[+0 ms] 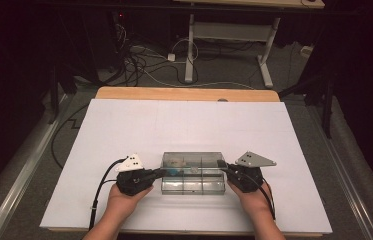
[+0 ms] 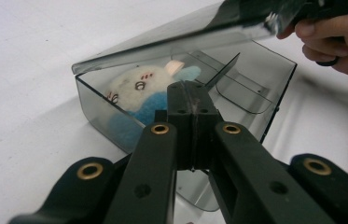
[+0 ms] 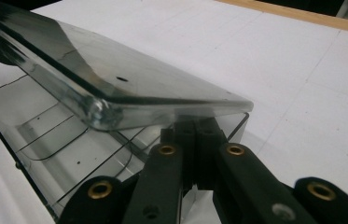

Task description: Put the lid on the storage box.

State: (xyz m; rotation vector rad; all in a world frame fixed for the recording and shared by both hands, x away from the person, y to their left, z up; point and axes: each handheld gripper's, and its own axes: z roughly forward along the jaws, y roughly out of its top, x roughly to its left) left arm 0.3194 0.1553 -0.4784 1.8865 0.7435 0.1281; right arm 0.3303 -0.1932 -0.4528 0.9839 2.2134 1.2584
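The left tongs (image 1: 160,172) sit at the left end of the clear box (image 1: 192,186), which lies near the front middle of the white surface (image 1: 124,125). In the left gripper view their jaws stand pressed together with nothing seen between them, the tips poised just over the box's near wall. Whether they touch the toy cannot be told.

A small plush toy (image 2: 139,91), white and blue, lies in the left end compartment of the box, under the raised lid (image 2: 171,39). So the toy appears to be already placed inside, and the left tongs have let it go or not yet gripped it; which of the two the pictures do not settle.

The other compartments, seen through the clear dividers (image 3: 59,135), look bare.

At the right end of the box, the right tongs (image 1: 224,167) are closed too. The right gripper view shows the lid tilted up over the jaws, its edge resting above their tips; the lid seems propped or pinched there, but the exact hold is hidden beneath the plastic.

Judged from this, the lid is lifted and the toy is in its compartment. If the work is stowing the toy, what is left is to draw the left tongs clear and lower the lid. If it is fetching the toy, the grip and lift remain.
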